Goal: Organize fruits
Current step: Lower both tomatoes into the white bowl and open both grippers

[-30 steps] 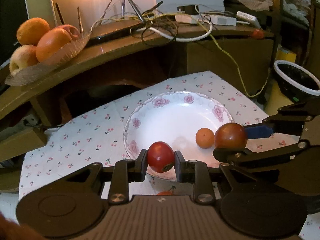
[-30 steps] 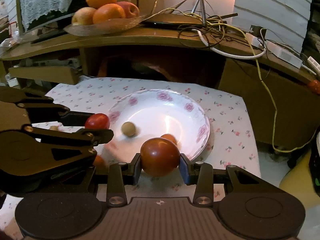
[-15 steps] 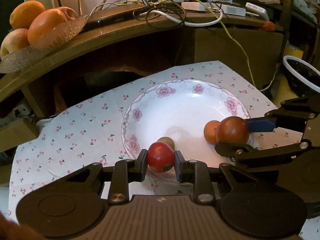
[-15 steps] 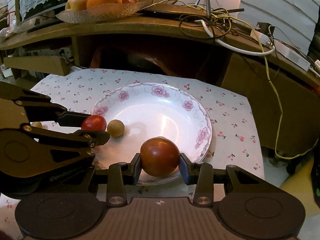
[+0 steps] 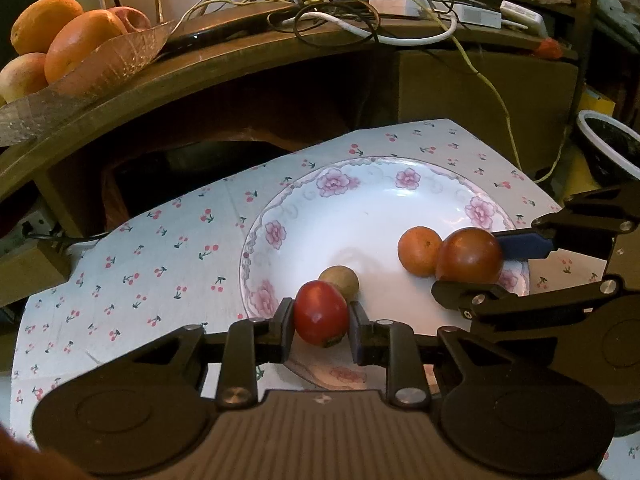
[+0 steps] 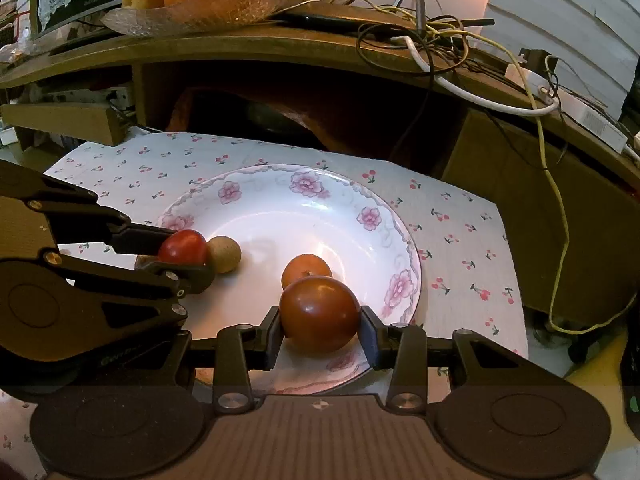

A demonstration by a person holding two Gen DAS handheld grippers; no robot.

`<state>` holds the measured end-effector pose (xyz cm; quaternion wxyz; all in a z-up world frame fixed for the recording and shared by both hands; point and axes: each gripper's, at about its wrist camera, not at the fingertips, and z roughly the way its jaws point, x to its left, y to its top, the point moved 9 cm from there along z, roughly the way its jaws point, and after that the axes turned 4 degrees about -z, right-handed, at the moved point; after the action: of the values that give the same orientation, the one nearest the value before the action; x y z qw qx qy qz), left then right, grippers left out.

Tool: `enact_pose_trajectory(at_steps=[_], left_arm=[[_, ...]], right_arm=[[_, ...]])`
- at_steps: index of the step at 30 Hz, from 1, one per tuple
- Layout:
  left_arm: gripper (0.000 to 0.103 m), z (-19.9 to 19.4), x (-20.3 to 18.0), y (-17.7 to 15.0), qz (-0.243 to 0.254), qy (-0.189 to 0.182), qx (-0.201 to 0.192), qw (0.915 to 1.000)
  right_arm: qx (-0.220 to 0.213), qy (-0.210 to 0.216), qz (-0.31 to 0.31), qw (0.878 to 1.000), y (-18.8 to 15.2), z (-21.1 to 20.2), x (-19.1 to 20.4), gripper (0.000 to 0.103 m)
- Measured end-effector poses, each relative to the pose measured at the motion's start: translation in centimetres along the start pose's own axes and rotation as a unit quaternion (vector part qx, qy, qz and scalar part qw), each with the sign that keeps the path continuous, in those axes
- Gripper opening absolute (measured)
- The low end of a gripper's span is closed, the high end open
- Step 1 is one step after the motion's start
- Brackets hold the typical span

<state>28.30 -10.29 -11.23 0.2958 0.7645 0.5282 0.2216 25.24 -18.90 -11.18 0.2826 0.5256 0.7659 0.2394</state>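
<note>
A: Two black two-finger grippers, both over the near rim of the white round plate with pink flowers [image 5: 360,208]. What has the left gripper [image 5: 321,318] got?

B: Its fingers are closed onto a small bright red tomato [image 5: 321,312], at about 7 o'clock on the plate. A small tan round fruit [image 5: 340,281] lies just behind it in the dish; whether they touch, I cannot tell.

A: And the right gripper [image 6: 320,330]?

B: Its fingers are clamped on a larger dark red-brown tomato [image 6: 319,312], at about 5 o'clock. A small orange round fruit [image 6: 306,268] sits right behind that, on the plate.

A: What's under the plate?

B: A white cloth with a cherry print [image 5: 152,264]. At 11 o'clock, up on the brown wooden shelf [image 6: 248,46], a clear glass dish [image 6: 200,12] holds oranges and apples.
</note>
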Motion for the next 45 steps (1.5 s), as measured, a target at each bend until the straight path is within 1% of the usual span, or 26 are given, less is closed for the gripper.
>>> enact_pose_trajectory(at_steps=[6,14,17,22,28,40,45], left_arm=[[0.032,0.1,0.0,0.1,-0.004,0.001,0.002,1.0000],[0.033,-0.1,0.1,0.2,-0.007,0.001,0.002,1.0000],[0.034,-0.4,0.2,0.3,-0.009,0.002,-0.002,1.0000],[0.036,-1.1,0.4,0.7,-0.007,0.008,-0.012,0.9999],[0.036,-1.9,0.5,0.9,-0.001,0.017,-0.020,0.9997],[0.040,-3.3,0.2,1.1,0.006,0.017,-0.035,0.9992],[0.041,-3.6,0.1,1.1,0.006,0.018,-0.038,0.9991]], right_arm=[[-0.002,0.003,0.002,1.000,0.1,0.3,0.0,0.043],[-0.001,0.008,0.008,1.000,0.0,0.2,-0.1,0.043],[0.001,0.011,0.014,1.000,0.0,0.1,-0.2,0.043],[-0.008,0.007,0.019,1.000,0.2,-0.4,-0.3,0.046],[-0.016,0.006,0.023,1.000,0.5,-0.8,-0.4,0.048],[-0.020,-0.004,0.031,0.999,0.4,-1.3,-0.7,0.048],[-0.024,-0.008,0.033,0.999,0.5,-1.6,-0.9,0.050]])
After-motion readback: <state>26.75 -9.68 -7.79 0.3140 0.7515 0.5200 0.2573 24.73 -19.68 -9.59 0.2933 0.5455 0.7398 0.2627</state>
